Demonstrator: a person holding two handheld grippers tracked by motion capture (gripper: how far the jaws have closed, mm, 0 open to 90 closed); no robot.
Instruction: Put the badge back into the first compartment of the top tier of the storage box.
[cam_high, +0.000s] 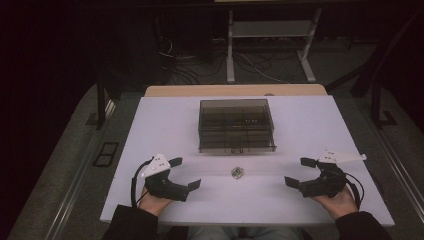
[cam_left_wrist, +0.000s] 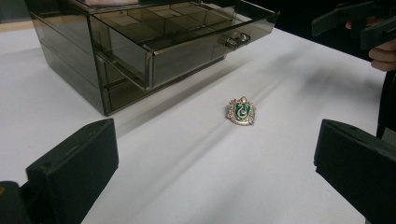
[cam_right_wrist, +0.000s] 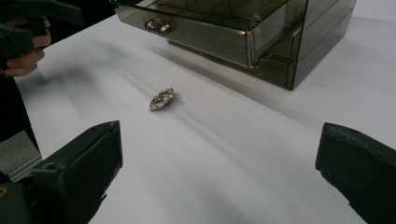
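1. Small shield-shaped metal badge with green enamel face (cam_high: 237, 172) lying flat on the white tabletop (cam_high: 165, 125), between the two sets of fingers and a little ahead of them, apart from both. Seen ahead of the left fingers, right of centre (cam_left_wrist: 241, 111); ahead of the right fingers, left of centre, edge-on (cam_right_wrist: 161, 99).
2. Smoke-grey transparent plastic drawer box (cam_high: 236, 125) standing beyond the badge, well past the fingertips. Top drawer (cam_left_wrist: 187, 39) pulled out toward the badge, divided into compartments, small metal handle on its front (cam_left_wrist: 236, 40). Judged: drawer left open to take the badge, badge set in front of it for an easy pick.
3. Left gripper (cam_high: 188, 172): fingers spread wide, holding nothing, one black pad (cam_left_wrist: 74, 161) low at each side of the left gripper view. Hand under the body, palm up, resting at the near edge of the tabletop, fingers aimed inward toward the badge.
4. Right gripper (cam_high: 298, 172): fingers likewise wide apart and empty, pad (cam_right_wrist: 79, 161) low in the right gripper view. Hand mirrored to the left one, at the near edge, fingers aimed inward.
5. Judged: ready stance, both grippers level with each other either side of the badge, neither committed to the pick yet.
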